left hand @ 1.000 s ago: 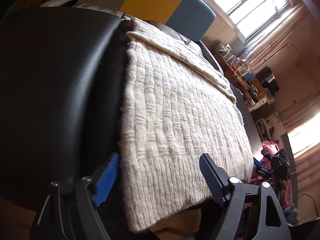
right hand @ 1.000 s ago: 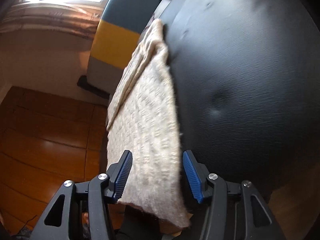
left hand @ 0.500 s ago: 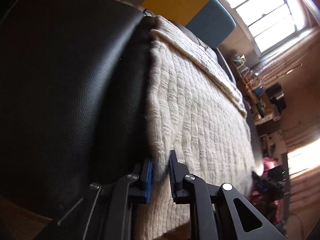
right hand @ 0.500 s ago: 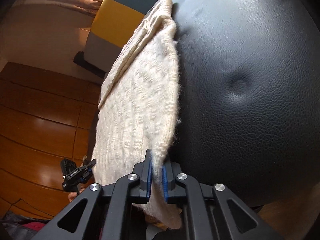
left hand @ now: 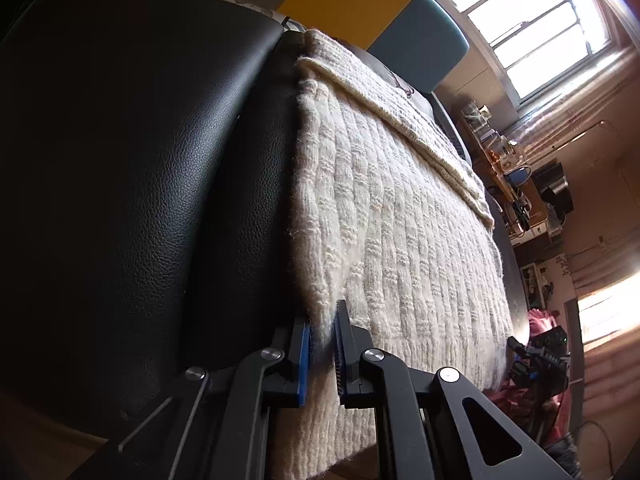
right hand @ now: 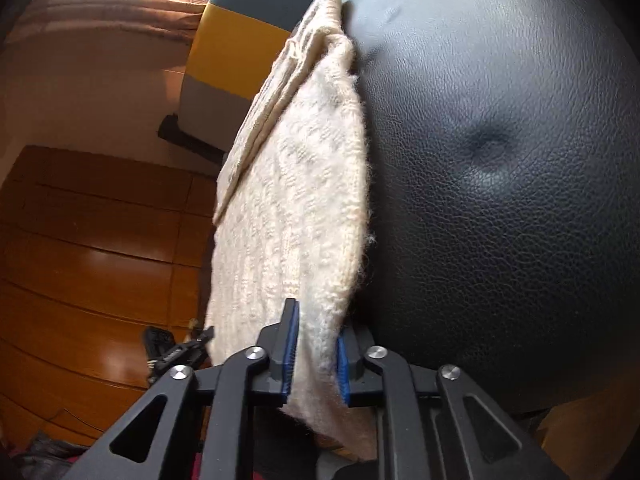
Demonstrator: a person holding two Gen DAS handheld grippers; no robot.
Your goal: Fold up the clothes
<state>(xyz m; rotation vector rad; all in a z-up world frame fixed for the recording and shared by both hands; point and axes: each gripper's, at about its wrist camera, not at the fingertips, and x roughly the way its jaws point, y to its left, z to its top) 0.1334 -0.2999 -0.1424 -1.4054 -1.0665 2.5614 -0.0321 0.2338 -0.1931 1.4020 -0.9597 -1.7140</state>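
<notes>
Left gripper (left hand: 322, 344): its blue pads are pinching a near corner of the cream knit garment (left hand: 400, 248), with only a narrow gap between them, filled by fabric.
Right gripper (right hand: 314, 354): its jaws are easing apart at this moment, with a bunched fold of the same garment (right hand: 296, 216) lying between the blue pads and touching both of them.
Grip points: each gripper is sitting on one of the two near corners of the garment, at the edge that is hanging off the front of the black seat.
Garment: it is lying spread flat over the black leather cushion (left hand: 132, 168), ribbed knit facing up, with a folded layer running along its far side.
Cushion: its dimpled black surface (right hand: 500, 184) is showing beside the garment in the right wrist view, the knit's fuzzy edge touching it.
Other gripper in view: in the left wrist view the right gripper (left hand: 532, 356) is showing small at the far corner of the garment.
Beyond the seat: a yellow and blue-grey padded panel (left hand: 384, 12) is standing behind the cushion.
Floor: glossy wooden boards (right hand: 92, 248) are lying below the garment's hanging edge.
Window: a bright window (left hand: 532, 20) is lighting the room from the far wall.
</notes>
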